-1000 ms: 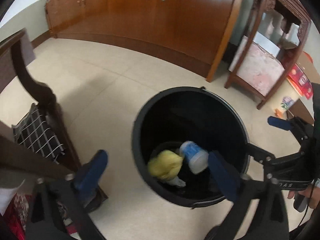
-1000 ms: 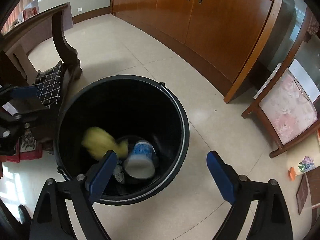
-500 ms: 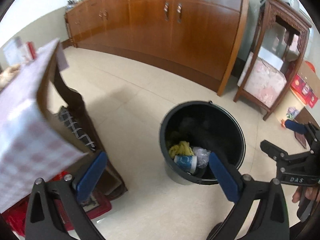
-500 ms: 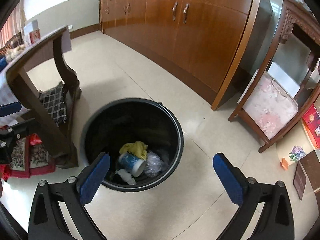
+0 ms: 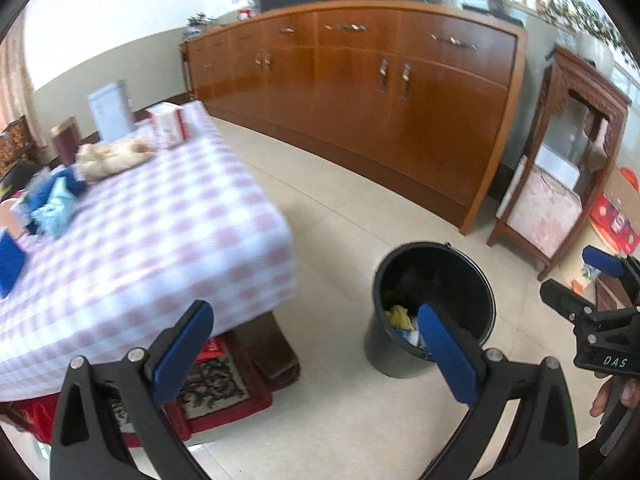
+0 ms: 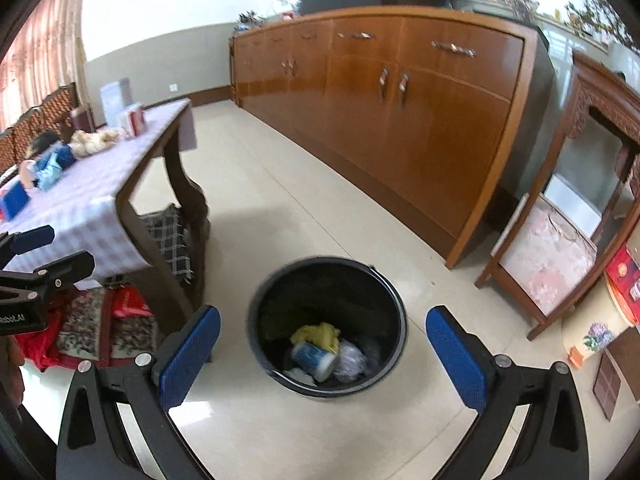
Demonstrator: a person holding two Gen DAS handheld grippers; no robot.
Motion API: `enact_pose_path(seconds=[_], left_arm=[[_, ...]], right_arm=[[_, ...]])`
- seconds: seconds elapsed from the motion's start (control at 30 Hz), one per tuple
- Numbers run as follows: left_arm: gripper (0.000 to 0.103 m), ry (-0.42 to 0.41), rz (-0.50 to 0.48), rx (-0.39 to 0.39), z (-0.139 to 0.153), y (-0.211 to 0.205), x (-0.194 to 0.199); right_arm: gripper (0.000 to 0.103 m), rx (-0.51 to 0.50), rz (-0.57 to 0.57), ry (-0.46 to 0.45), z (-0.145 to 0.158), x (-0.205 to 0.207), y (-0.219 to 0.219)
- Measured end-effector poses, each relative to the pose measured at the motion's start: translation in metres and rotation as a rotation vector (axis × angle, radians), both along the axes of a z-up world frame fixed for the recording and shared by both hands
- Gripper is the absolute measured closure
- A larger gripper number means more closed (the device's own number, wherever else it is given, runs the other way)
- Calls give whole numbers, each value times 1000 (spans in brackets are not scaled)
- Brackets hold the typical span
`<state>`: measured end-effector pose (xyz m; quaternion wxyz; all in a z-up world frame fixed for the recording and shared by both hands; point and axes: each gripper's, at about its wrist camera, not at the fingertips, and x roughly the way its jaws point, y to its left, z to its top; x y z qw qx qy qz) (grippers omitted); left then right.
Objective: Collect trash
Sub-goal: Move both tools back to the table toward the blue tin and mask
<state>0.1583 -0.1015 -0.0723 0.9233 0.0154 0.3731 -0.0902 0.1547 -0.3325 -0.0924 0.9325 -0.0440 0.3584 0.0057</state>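
Note:
A black bin [image 6: 328, 280] stands on the tiled floor; it also shows in the left wrist view [image 5: 476, 280]. Inside lie a yellow wad [image 6: 316, 334], a blue-and-white cup [image 6: 314, 358] and clear plastic [image 6: 350, 360]. My right gripper [image 6: 322, 354] is open and empty, raised above the bin. My left gripper [image 5: 316, 348] is open and empty, raised beside the table's near edge. On the checked tablecloth [image 5: 160, 232] lie a beige crumpled wad [image 5: 114, 156], blue crumpled wrappers [image 5: 54, 198] and a red-and-white box [image 5: 168, 124].
A long wooden sideboard [image 5: 380, 92] runs along the back. A carved wooden stand [image 6: 568, 208] is at the right. A red patterned rug [image 5: 212, 384] and a checked cushion [image 6: 172, 240] lie under the table. Red boxes [image 6: 624, 280] sit at the far right.
Both grippers have risen and pulled back from the bin, so it looks smaller. The left view now looks over the tabletop. The yellow wad has settled inside the bin.

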Motion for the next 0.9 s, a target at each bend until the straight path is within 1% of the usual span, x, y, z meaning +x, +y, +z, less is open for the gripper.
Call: enact_pose_path(seconds=[0.2, 0.3, 0.43, 0.67, 0.9], left_arm=[[0, -55, 87, -11, 19, 41, -15], [0, -75, 134, -9, 24, 59, -21], [0, -98, 213, -10, 30, 96, -28], [0, -116, 327, -7, 31, 148, -39], [0, -136, 437, 11, 28, 199, -47]], right_arm=[[0, 5, 88, -57, 21, -6, 42], [0, 4, 134, -79, 27, -4, 61], [0, 7, 184, -96, 33, 2, 89], [0, 18, 273, -121, 40, 7, 135], [0, 31, 356, -121, 45, 17, 181]])
